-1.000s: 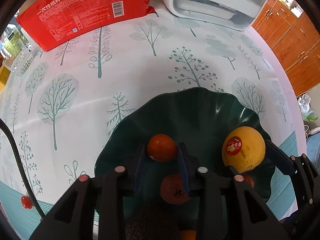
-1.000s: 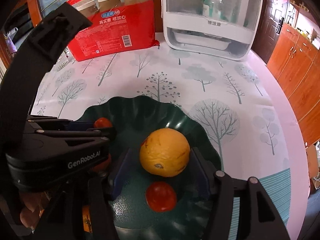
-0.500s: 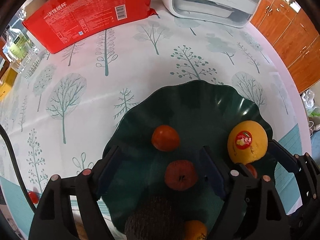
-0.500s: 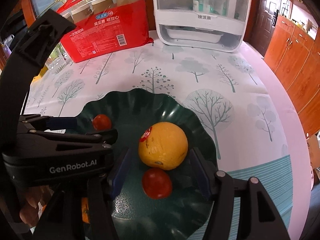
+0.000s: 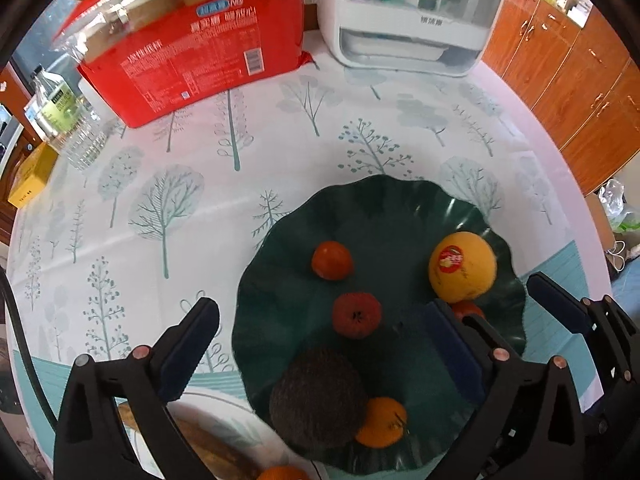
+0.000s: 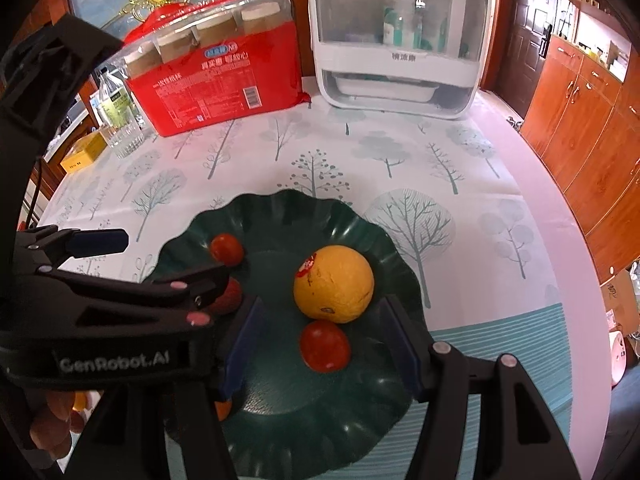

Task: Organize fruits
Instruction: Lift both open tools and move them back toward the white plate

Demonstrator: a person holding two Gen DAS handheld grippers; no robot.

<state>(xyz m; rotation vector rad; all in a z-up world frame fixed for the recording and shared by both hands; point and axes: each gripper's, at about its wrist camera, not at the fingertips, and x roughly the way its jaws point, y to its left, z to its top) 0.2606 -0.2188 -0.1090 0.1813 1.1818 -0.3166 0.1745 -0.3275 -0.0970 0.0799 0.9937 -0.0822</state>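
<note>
Freed from the left gripper [image 5: 316, 322], the small orange-red fruit [image 5: 332, 260] now lies loose in the green bowl [image 5: 384, 204]; those jaws have just been opening and stand wide, holding nothing.

"GenRobot.AI" is printed on the left gripper's black body, seen from the right wrist. Beside the smooth round fruit sit a yellow citrus [image 6: 334, 284] with a red sticker, a red apple-like fruit [image 5: 356, 314], a rough dark one [image 5: 318, 396] and a mandarin [image 5: 382, 420]. Right gripper [image 6: 324, 346] hangs unclenched, angled down over a red fruit [image 6: 325, 346], its pads clear of it. Behind stands a red pack [image 6: 224, 80] with Chinese print.
</note>
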